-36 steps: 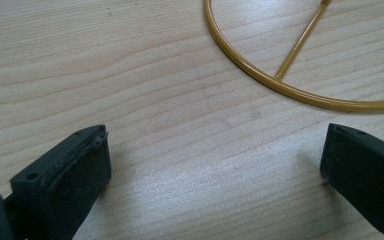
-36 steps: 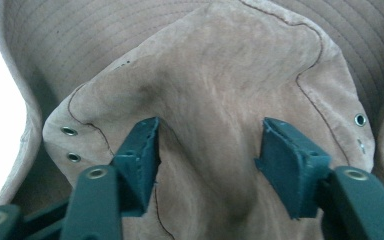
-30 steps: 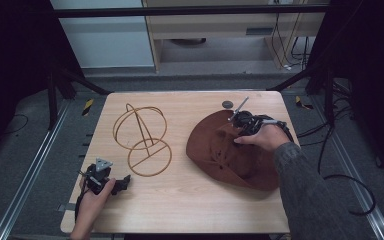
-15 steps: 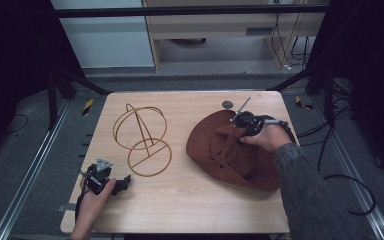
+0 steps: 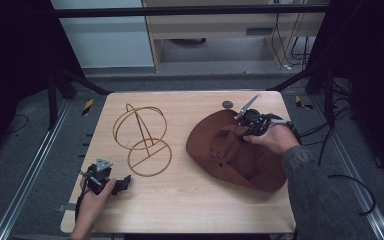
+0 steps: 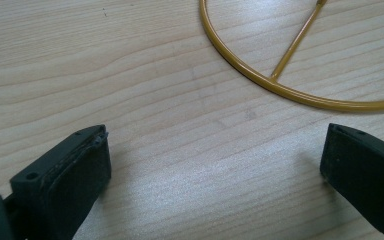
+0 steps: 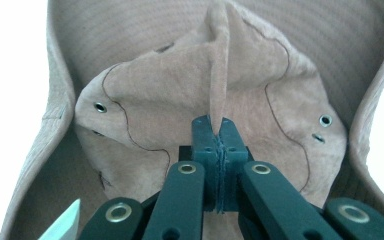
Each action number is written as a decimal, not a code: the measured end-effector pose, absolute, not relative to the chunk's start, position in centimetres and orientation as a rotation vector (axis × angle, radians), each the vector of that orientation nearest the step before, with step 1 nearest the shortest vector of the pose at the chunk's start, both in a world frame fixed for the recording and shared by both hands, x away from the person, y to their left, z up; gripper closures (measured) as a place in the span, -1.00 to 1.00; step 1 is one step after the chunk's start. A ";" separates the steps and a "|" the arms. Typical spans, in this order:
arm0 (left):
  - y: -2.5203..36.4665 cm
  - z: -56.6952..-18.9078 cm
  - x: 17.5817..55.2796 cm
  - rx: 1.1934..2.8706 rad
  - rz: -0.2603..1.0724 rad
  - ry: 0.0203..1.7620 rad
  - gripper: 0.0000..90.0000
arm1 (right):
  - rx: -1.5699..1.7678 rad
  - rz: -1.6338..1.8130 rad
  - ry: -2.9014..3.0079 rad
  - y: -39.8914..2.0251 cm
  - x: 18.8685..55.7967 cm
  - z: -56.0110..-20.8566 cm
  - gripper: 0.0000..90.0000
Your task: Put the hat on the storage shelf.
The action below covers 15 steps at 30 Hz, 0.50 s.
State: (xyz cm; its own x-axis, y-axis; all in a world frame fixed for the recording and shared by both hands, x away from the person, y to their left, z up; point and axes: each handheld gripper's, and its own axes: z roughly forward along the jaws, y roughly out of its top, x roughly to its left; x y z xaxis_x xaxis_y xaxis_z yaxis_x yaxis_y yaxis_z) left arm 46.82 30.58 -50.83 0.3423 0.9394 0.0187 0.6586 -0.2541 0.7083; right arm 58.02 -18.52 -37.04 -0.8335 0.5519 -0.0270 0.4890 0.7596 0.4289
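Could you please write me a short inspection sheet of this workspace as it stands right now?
Surface: light wooden table, lying flat, with no spills seen.
Job's things: brown brimmed hat lying on the table's right half; gold wire hat stand upright on the left half, apart from the hat.
Clutter: small dark round disc near the far edge.
Grippers: right gripper pinches a fold of the hat's crown; left gripper rests open near the stand's base ring, holding nothing.
Cables: black cables trail off the table's right side.
Surroundings: dark floor, metal rails, pale cabinet beyond the table.
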 end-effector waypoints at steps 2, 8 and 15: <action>30.6 -50.8 46.8 2.005 0.600 1.391 -1.00 | 0.838 0.643 2.788 -18.6 57.6 -36.6 0.99; 30.6 -50.8 46.9 2.009 0.599 1.386 -1.00 | 0.830 0.766 2.730 -18.7 56.0 -34.4 0.99; 30.6 -50.8 46.9 2.010 0.599 1.385 -1.00 | 0.849 0.958 2.615 -18.8 53.8 -31.7 0.99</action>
State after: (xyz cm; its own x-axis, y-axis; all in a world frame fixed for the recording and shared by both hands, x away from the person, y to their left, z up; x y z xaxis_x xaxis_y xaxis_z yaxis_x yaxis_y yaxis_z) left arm 46.86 30.59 -50.82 0.3478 0.9373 0.0210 0.6574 -0.2598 0.7073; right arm 53.78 -18.77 -31.71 -0.8060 0.5918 -0.0151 0.4419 0.6184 0.6498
